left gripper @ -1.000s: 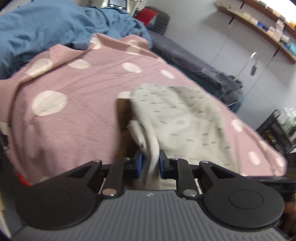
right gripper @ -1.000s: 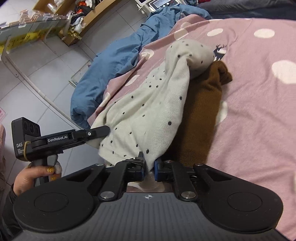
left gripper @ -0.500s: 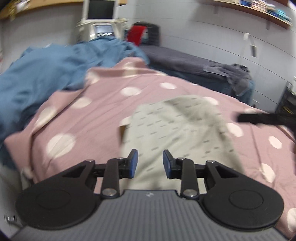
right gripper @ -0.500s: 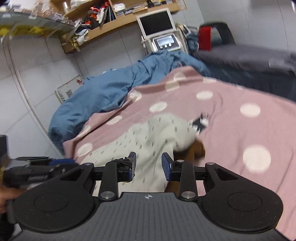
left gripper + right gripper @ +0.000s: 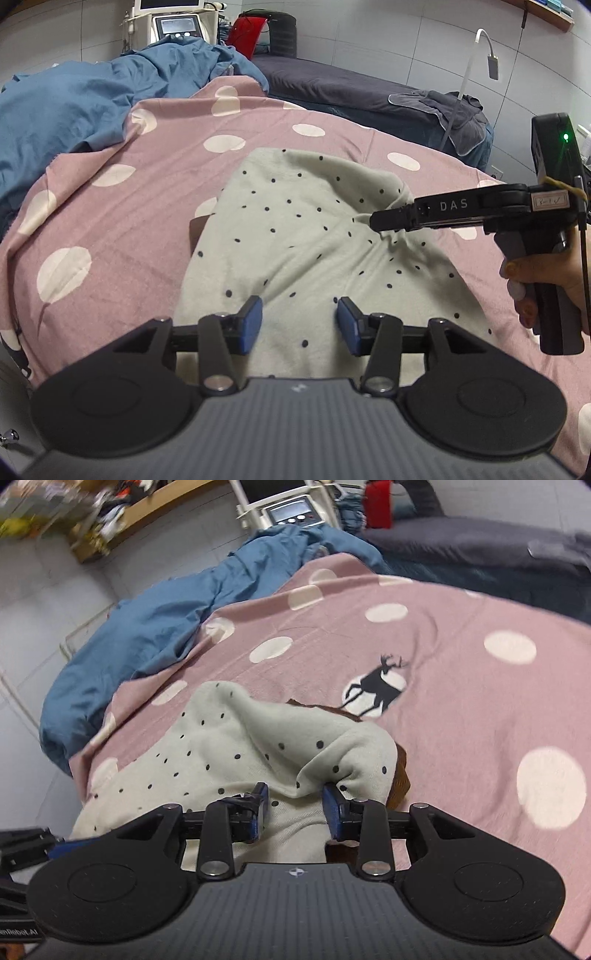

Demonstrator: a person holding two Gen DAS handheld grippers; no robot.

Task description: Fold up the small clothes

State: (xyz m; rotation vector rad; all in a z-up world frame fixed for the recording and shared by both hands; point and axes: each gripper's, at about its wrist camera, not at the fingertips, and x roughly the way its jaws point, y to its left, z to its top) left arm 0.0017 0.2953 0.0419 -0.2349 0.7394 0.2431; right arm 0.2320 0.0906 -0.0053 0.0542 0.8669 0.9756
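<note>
Cream knit fabric with small dark dots forms the one garment [image 5: 295, 236] seen on the pink spotted blanket [image 5: 122, 229] covering the bed. Its long axis runs from the near edge of the bed away toward the blue duvet [image 5: 74, 110], as seen in the left wrist view. One brown garment [image 5: 400, 775] is partly covered beneath it, showing at its right edge in the right wrist view. Two tools are counted. The left tool [image 5: 299, 325] is spread wide, released, with nothing between its blue pads [image 5: 251, 325]; the cream garment lies directly below it. The right tool [image 5: 293, 806] is also parted, and a raised fold of the cream garment sits between its pads [image 5: 330, 808], touching the right-hand pad; the fold is not clamped. In the left wrist view the tip of the right tool [image 5: 391, 221] is seen meeting the bunched fabric. One deer print [image 5: 378, 685] is visible on the blanket.
</note>
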